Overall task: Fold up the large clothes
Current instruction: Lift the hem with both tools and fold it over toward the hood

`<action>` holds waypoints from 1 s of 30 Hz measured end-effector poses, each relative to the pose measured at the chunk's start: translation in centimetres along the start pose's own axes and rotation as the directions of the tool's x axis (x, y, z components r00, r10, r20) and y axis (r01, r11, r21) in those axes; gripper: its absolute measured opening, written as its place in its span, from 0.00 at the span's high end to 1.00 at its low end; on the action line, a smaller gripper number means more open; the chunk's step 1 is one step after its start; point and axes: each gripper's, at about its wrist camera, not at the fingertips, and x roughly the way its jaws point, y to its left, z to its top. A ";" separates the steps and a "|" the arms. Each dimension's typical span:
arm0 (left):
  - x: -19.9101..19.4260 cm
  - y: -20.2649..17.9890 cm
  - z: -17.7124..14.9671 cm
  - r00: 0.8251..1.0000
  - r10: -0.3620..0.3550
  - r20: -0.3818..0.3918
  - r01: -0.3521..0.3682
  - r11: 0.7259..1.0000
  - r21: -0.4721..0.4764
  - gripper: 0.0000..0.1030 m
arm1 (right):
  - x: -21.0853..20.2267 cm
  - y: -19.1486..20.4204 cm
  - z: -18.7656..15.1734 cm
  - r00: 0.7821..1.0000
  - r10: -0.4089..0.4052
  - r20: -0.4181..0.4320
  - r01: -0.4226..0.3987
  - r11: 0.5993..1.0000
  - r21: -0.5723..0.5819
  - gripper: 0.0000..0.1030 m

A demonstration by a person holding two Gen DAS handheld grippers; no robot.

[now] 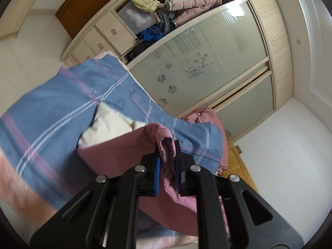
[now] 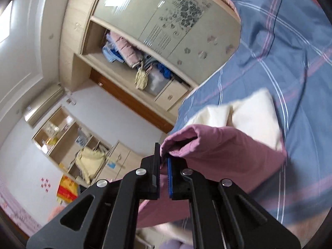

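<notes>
The left gripper (image 1: 168, 164) was clamped on a bunched edge of the pink garment (image 1: 124, 155), which trailed off to its left. The right gripper (image 2: 164, 164) pinched another edge of the same garment, the cloth spreading to its right, above the blue striped bedsheet (image 2: 280, 62) and a cream pillow (image 2: 249, 112) just beyond. To fold well, the 2 held corners probably needed to stay level and apart, keeping the cloth taut before it was laid down flat.
</notes>
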 end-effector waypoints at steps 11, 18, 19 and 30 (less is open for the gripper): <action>18.1 1.1 10.4 0.966 0.239 -0.104 -0.234 0.971 0.054 0.86 | 13.5 -9.4 11.1 0.984 -0.178 0.017 0.173 0.973 0.150 0.92; 30.9 12.5 9.2 0.878 0.402 -0.261 -0.422 0.906 -0.022 0.82 | 17.4 -21.1 11.5 0.851 -0.511 0.119 0.461 0.837 0.295 0.08; 32.4 14.3 8.2 0.856 0.418 -0.304 -0.439 0.899 0.002 0.82 | 17.9 -22.9 10.9 0.853 -0.515 0.088 0.472 0.832 0.291 0.08; 23.8 6.6 5.8 0.926 0.373 0.061 -0.376 0.887 0.268 0.39 | 16.6 -13.6 5.6 0.886 -0.442 0.139 0.458 0.882 -0.109 0.08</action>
